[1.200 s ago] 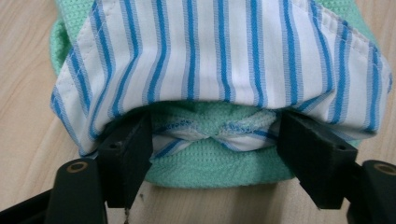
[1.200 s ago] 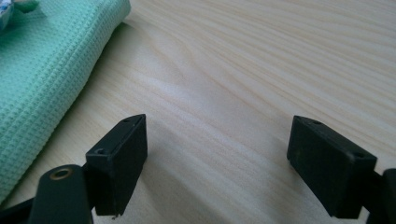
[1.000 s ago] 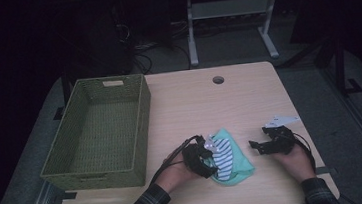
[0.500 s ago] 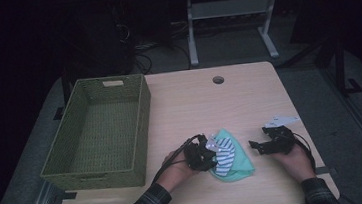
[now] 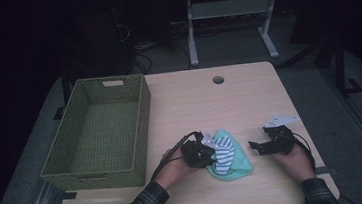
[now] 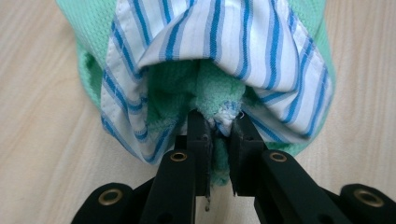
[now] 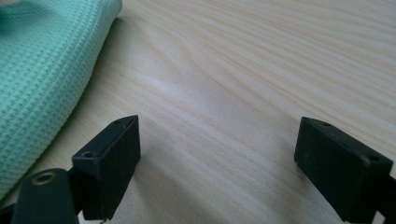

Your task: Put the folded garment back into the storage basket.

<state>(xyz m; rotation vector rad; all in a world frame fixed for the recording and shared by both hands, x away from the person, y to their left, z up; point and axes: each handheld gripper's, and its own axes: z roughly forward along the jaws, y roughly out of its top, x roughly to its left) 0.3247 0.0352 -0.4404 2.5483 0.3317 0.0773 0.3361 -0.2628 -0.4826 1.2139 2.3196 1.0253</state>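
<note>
The left gripper's fingers (image 6: 201, 135) pinch a fold of the crumpled mint-green waffle cloth with a blue-striped white lining (image 6: 224, 56), having just closed on it. In the right gripper view, the right gripper (image 7: 217, 154) stands spread over bare wood beside the cloth. From above, the bundle lies near the table's front edge; the woven green rectangular basket (image 5: 139, 131) looks empty, so lifting and dropping in likely remain.

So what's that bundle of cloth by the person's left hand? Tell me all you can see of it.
The cloth bundle is soft, crumpled fabric: a mint-green waffle-weave piece with a white, blue-striped piece draped over it. It lies on the pale wooden table, near the front edge, to the right of the green woven basket. The left gripper has just been closing and pinches a green fold with a frayed white bit between its jaws.
</note>
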